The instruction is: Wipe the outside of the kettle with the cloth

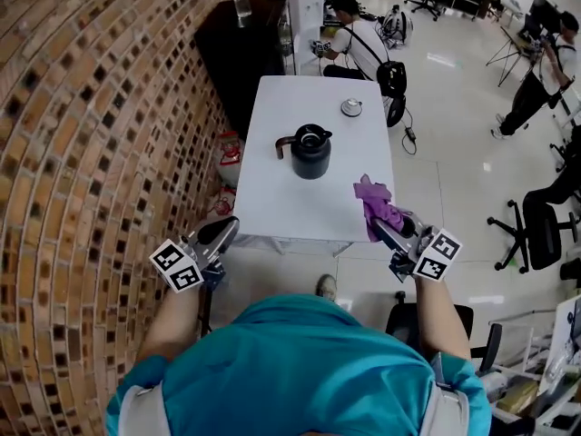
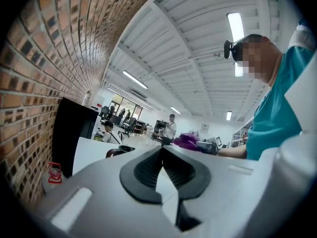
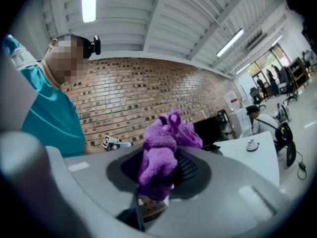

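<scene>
Holding a purple cloth [image 3: 163,157], the right gripper [image 1: 386,232] has its fingers squeezed tight on it. The fluffy cloth bunches up and sticks out past the tips. This gripper is at the near right corner of the white worktop [image 1: 272,198], and the cloth hangs over that corner.

The black kettle [image 1: 310,153] stands up straight near the middle of the worktop. Its handle points to the left side in the head view. The cloth is not touching the kettle; the two are well apart.

The left gripper [image 1: 225,230] is by the near left edge of the worktop. Its dark fingers [image 2: 146,170] are pressed together, with nothing between them.

A small round thing [image 1: 351,107] lies near the far end of the worktop, apart from the kettle. A brick wall [image 1: 82,153] runs along the left side. The person holding both grippers wears a teal shirt [image 1: 300,371].
</scene>
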A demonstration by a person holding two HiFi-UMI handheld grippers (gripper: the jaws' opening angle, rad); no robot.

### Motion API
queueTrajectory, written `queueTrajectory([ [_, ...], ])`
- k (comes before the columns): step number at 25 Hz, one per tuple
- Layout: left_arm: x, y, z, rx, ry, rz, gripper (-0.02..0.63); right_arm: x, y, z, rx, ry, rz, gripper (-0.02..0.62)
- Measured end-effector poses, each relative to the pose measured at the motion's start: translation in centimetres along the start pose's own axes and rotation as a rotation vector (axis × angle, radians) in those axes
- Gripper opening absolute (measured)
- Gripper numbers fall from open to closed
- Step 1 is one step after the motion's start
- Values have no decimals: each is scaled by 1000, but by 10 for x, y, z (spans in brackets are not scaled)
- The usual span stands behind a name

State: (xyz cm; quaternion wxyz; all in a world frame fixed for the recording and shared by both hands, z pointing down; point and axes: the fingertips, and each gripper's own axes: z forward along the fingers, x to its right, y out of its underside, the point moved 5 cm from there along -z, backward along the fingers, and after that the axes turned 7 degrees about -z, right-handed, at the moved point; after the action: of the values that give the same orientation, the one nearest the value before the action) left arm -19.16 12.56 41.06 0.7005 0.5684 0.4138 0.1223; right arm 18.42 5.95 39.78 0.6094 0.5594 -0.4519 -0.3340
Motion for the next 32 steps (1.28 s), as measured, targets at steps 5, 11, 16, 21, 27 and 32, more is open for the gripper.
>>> queueTrajectory([
  [5,14,38,-75,-87,103,-22,0,-102,19,18,71,70,57,98],
  [11,49,56,-137,-127,171,-84,0,-205,30,20,32,131,58,100],
  [16,73,66,-146,-85,149,-53,0,-232,42,-8,-7,141,5,100],
  [21,112,81,-138,-50,118,-59,0,-233,50,-53,-38,152,18,97],
  [27,145,94,-128,-59,128,-67,0,-238,52,-75,-40,159,-9,97],
  [32,147,94,-120,-64,123,-55,0,-229,51,-72,-50,131,-33,97],
])
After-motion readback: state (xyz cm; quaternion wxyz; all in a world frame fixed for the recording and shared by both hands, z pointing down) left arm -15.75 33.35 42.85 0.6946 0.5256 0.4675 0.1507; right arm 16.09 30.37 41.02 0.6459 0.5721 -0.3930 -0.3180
